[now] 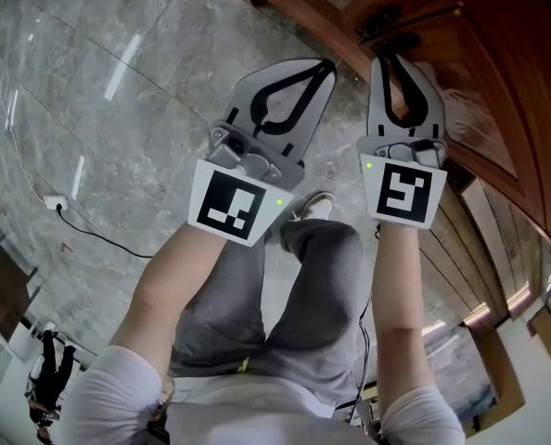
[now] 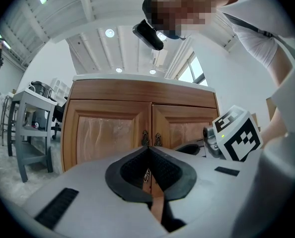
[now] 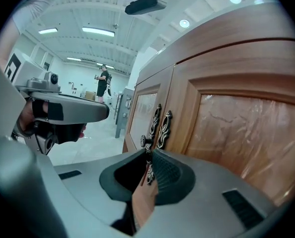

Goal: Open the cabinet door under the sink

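Brown varnished wood makes up the two-door cabinet [image 2: 112,133] under a white counter [image 2: 137,77]. Both panelled doors lie flush, with ornate dark fittings side by side at the seam between them. The right tongs [image 3: 148,155], grey with black padding inside the jaws, are pressed up to that seam. Their tips are closed on a dark ornate metal pull [image 3: 146,141] with a round knob, and its hanging part shows in the gap behind the tips. I cannot tell which of the two doors it belongs to. In the head view these tongs reach the cabinet at the upper right. The left tongs [image 1: 320,68] are held just beside them, clear of the wood, over a grey marbled floor [image 1: 118,82]. The left jaws meet tip to tip with nothing between them and point toward the seam from a little way off. The person's grey trousers [image 1: 257,295] show below both forearms.
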{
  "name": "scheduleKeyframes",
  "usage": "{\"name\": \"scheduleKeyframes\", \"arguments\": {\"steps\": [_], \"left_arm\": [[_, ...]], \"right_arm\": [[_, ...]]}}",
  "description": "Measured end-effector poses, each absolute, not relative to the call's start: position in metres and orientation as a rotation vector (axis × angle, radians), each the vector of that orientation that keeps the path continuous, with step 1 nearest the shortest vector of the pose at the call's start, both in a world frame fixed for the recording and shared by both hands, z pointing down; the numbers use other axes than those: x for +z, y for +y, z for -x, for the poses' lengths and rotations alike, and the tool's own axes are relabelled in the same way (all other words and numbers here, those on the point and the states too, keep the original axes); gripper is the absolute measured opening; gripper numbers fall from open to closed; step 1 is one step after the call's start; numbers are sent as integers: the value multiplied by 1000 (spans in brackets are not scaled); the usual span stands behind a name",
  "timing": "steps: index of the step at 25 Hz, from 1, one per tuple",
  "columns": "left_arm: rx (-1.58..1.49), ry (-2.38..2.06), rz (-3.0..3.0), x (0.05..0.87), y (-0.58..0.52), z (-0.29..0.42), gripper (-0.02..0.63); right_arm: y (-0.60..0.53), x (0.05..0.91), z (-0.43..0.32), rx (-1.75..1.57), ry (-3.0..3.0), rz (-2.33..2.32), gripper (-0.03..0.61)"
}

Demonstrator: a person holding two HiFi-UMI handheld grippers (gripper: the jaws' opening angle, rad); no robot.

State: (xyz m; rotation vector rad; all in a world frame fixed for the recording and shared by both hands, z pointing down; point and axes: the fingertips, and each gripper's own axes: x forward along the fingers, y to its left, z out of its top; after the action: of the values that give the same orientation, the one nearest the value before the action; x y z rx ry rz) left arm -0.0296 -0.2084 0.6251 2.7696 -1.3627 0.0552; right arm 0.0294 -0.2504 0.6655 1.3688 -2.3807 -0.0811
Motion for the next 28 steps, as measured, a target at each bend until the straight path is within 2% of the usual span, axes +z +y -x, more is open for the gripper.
{"name": "scheduleKeyframes", "arguments": {"steps": [28], "left_arm": [[74,-1383,-2727,613,-171,29,14]], "right_arm": [[-191,661,-12,9,-2489,-1227,57]]}}
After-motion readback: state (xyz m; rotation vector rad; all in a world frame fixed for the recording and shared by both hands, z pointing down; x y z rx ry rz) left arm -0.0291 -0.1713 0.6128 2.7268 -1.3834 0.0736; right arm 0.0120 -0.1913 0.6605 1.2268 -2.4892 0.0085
